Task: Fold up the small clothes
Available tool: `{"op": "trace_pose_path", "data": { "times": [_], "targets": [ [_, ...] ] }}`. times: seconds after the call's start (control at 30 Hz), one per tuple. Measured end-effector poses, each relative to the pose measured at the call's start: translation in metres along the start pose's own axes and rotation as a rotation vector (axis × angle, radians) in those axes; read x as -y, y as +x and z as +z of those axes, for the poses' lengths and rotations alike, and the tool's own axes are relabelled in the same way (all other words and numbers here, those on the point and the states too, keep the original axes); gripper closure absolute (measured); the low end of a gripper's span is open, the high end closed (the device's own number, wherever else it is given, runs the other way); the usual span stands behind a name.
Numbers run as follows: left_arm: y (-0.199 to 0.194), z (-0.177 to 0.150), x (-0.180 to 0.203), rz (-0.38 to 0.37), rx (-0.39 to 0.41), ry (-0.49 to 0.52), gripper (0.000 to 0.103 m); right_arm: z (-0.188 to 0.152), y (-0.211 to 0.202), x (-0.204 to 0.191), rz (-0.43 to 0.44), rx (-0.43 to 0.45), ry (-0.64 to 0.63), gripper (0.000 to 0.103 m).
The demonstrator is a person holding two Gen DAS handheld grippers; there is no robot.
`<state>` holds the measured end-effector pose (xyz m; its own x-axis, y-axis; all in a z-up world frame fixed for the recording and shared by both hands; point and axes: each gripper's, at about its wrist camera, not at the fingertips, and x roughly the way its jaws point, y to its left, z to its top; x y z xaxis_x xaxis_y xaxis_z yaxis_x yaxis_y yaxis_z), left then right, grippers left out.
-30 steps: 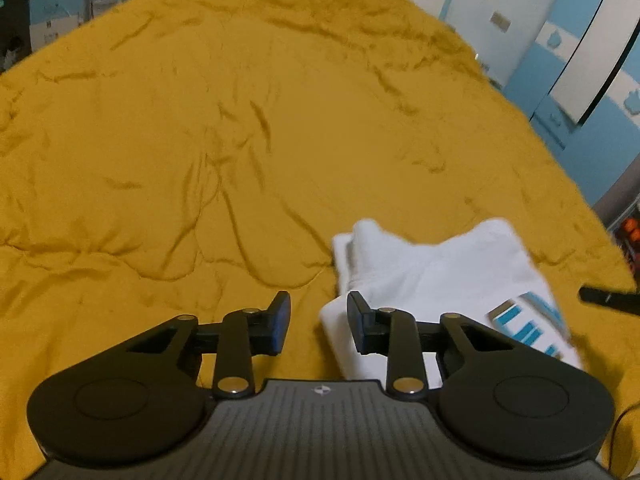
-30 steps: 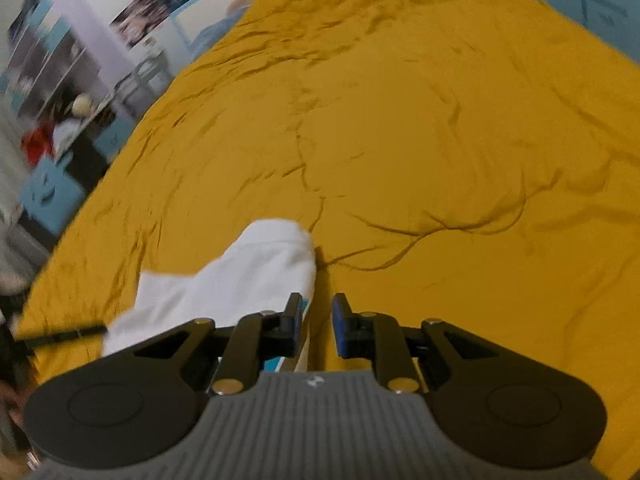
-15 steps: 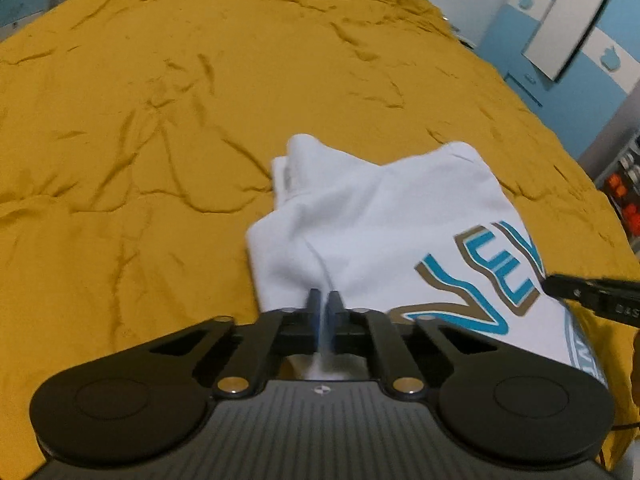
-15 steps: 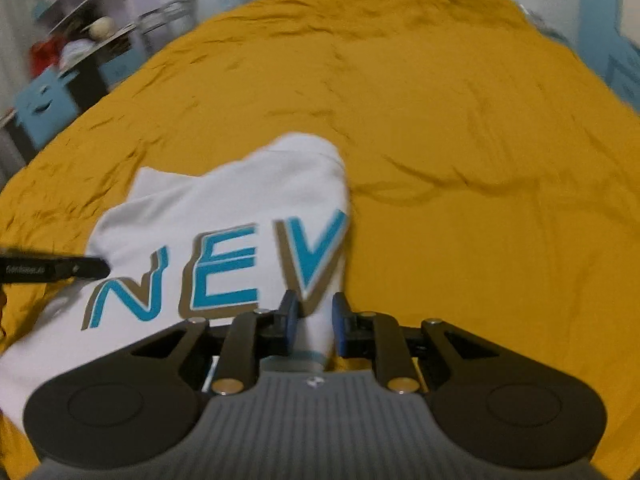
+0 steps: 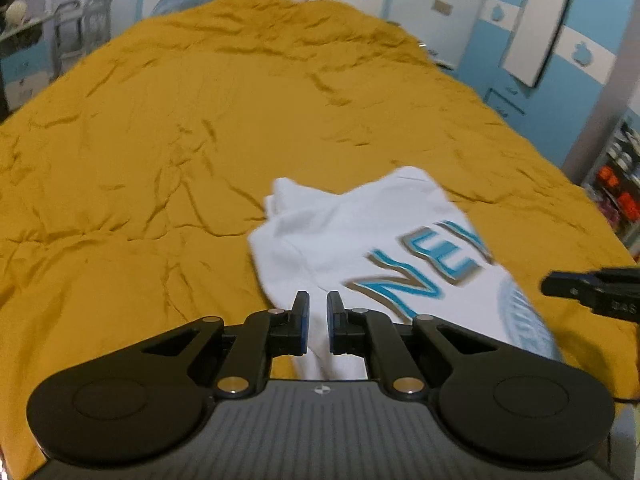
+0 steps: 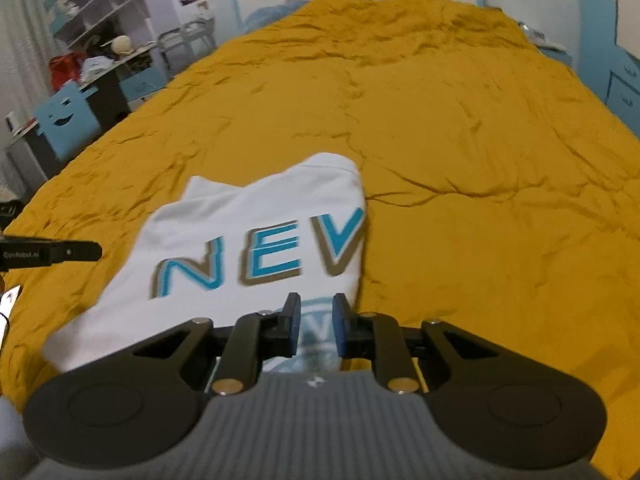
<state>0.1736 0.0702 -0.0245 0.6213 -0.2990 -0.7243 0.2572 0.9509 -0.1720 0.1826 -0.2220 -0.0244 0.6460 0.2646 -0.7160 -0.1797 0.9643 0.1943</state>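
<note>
Open yellow bedspread (image 5: pixel 168 152) surrounds the white shirt (image 6: pixel 248 216); shelves (image 6: pixel 92 20) stand beyond.

A bed (image 5: pixel 168 128) under a wrinkled mustard cover carries one white shirt (image 5: pixel 360 240) with blue lettering, lying near its foot end.

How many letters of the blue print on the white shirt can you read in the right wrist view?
3: N, E and V, left to right across the white shirt. More may be hidden past its folded right edge.
</note>
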Motion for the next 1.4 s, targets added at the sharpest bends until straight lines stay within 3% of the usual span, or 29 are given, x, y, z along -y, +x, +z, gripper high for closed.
{"op": "trace_pose_path", "data": {
  "times": [0.17,0.33,0.6,0.77,0.93,1.0,1.07,1.2,1.4],
  "targets": [
    [-0.015,-0.031,0.028,-0.026,0.010,0.049,0.094,-0.022,-0.024,-0.018,0.015,0.013,-0.055,0.088],
    [-0.004,-0.058,0.035,0.047,-0.069,0.060,0.095,-0.055,-0.024,-0.035,-0.035,-0.021,-0.122,0.087],
    [0.017,-0.091,0.032,0.083,-0.134,0.045,0.095,-0.096,-0.003,-0.028,-0.059,-0.088,-0.065,0.087],
    [0.023,-0.094,0.028,0.080,-0.142,0.020,0.095,-0.103,0.015,-0.023,-0.056,-0.123,-0.045,0.087],
    [0.011,-0.084,0.033,0.099,-0.124,0.016,0.094,-0.089,0.007,-0.026,-0.056,-0.141,-0.050,0.087],
    [0.002,-0.082,0.039,0.106,-0.117,0.009,0.083,-0.083,-0.001,-0.030,-0.057,-0.133,-0.052,0.081],
    [-0.009,-0.079,0.044,0.111,-0.096,0.007,0.071,-0.076,-0.013,-0.031,-0.035,-0.113,-0.044,0.061],
    [-0.030,-0.072,0.059,0.155,-0.021,0.034,0.048,-0.066,-0.041,-0.040,-0.046,-0.050,-0.057,0.058],
    [-0.070,-0.064,0.079,0.219,0.144,0.054,0.017,-0.055,-0.083,-0.054,-0.055,0.068,-0.067,0.036]
  ]
}}
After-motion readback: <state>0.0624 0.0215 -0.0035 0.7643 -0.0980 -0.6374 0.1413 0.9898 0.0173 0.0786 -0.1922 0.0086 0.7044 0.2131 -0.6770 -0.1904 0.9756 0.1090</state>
